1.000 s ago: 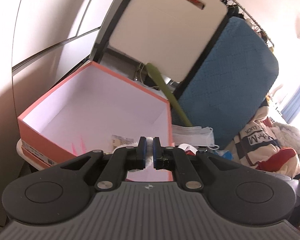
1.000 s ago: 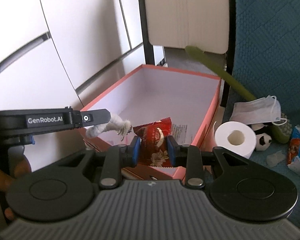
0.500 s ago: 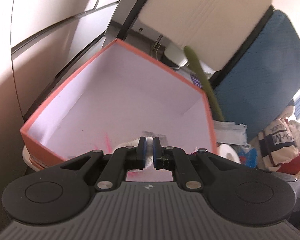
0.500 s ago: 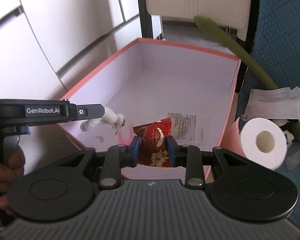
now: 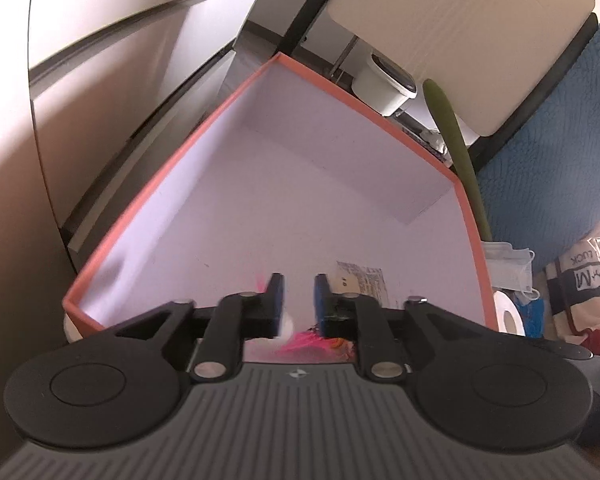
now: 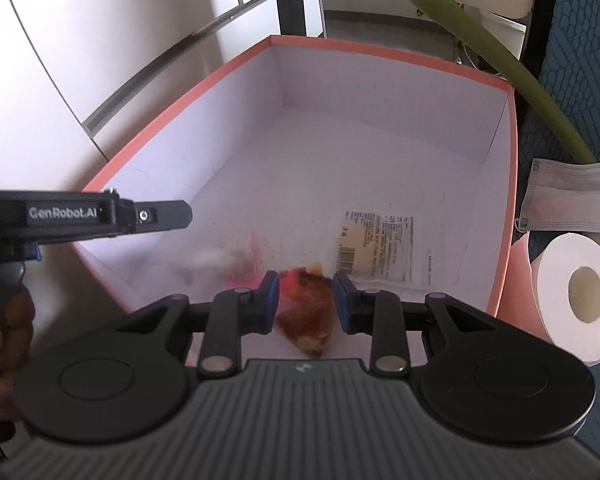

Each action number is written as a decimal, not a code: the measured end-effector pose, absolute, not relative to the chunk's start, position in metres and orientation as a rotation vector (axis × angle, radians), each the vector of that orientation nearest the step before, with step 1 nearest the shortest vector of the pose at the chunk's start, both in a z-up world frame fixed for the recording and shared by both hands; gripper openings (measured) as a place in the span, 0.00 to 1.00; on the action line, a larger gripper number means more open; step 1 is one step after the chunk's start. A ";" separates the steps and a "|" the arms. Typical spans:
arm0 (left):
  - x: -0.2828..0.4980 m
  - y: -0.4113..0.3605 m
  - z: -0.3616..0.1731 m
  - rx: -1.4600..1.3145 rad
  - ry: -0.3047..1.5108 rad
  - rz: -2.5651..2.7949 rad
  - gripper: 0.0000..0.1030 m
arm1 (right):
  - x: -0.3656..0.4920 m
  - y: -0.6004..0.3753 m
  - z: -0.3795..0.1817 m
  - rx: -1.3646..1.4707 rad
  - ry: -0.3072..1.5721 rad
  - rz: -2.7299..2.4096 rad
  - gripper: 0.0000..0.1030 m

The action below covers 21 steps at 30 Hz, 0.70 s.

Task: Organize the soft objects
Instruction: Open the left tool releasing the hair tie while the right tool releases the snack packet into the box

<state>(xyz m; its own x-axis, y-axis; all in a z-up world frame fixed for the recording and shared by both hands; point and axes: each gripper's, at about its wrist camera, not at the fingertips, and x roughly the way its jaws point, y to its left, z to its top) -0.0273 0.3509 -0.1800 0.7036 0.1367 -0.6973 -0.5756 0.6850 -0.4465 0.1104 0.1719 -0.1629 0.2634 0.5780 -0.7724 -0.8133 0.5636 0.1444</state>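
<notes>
Both my tools over box [image 6: 380, 56]: left tool [image 5: 298, 294] parted, empty; right tool [image 6: 305, 298] parted, red packet [image 6: 308, 320] blurred between fingers, likely dropping in.

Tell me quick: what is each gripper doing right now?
Left gripper: open, holding nothing, over the coral-rimmed cardboard box.
Right gripper: open, blurred red snack packet between its fingers, apparently released.

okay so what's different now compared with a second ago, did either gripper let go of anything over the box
Both let go. The left gripper has opened, and its white fuzzy piece now lies blurred in the orange box. The right gripper has opened too; the red snack packet is blurred, seemingly dropping between its fingers. Both grippers have moved further over the box. The toilet roll and face mask stayed beside it.
</notes>
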 end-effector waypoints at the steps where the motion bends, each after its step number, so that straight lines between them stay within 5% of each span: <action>1: -0.026 0.350 -0.179 -0.702 0.679 0.442 0.34 | 0.110 0.172 -0.162 -0.305 0.891 0.958 0.32; 21: -0.052 0.306 -0.130 -0.594 0.625 0.459 0.37 | 0.087 0.134 -0.125 -0.255 0.789 0.971 0.33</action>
<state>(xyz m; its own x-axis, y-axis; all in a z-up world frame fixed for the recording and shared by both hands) -0.0521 0.3058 -0.1295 0.7223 0.2180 -0.6564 -0.5609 0.7399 -0.3715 0.0866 0.1343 -0.1253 0.3182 0.6400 -0.6994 -0.8156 0.5609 0.1422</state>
